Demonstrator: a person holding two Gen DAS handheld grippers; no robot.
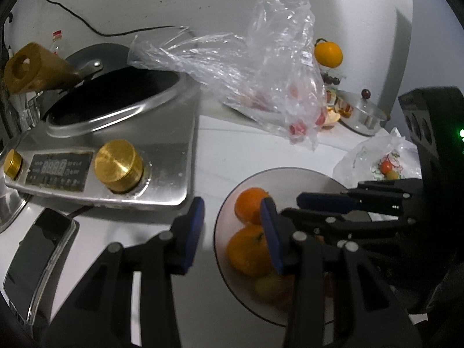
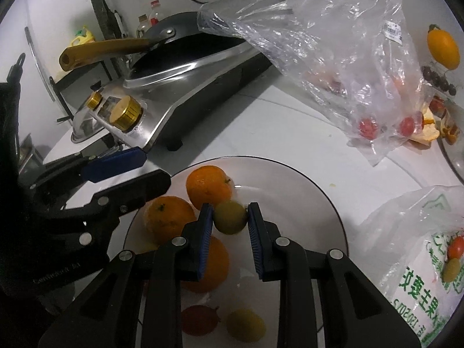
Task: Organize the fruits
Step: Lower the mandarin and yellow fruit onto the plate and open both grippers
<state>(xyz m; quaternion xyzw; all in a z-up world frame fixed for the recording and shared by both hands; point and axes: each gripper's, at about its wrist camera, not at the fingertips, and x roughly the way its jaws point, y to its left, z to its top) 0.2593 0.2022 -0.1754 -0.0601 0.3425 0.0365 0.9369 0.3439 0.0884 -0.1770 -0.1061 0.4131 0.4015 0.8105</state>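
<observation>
my right claw [image 2: 229, 217] is clamped on a small yellow-green fruit [image 2: 230, 217], one blue pad pressed to each side of it, holding it over the white plate [image 2: 304, 191]; just left of and touching that fruit sits an orange [image 2: 208, 187] at the far part of the plate, with a second orange [image 2: 168, 216] nearer and further left, and a third orange [image 2: 216, 264] half hidden under my left-hand finger; at the near edge of the plate lie a small red fruit [image 2: 198, 319] and a small yellow fruit [image 2: 246, 324], side by side; my left claw [image 1: 230, 232] has its jaws apart with nothing between them, its blue pads [image 1: 192, 232] hanging over the plate's left rim and the counter beside it; in the right wrist view it reaches in from the left over the plate's edge; the white counter [image 2: 261, 133] carries everything; to the far left stands a steel cooker [image 2: 179, 87] with gold knobs [image 2: 126, 113] and a dark pan [image 2: 185, 43] on top, its brown handle [image 2: 98, 50] pointing left; a crumpled clear bag [image 2: 348, 58] lies far right of the plate, a few small red fruits [image 2: 368, 127] showing through it; beyond it on the right is a yellow fruit [image 2: 443, 47] near the wall, with peel [image 2: 429, 133] below it; a printed bag [image 2: 429, 261] sits at the near right, a red and a yellow-green fruit in it.
</observation>
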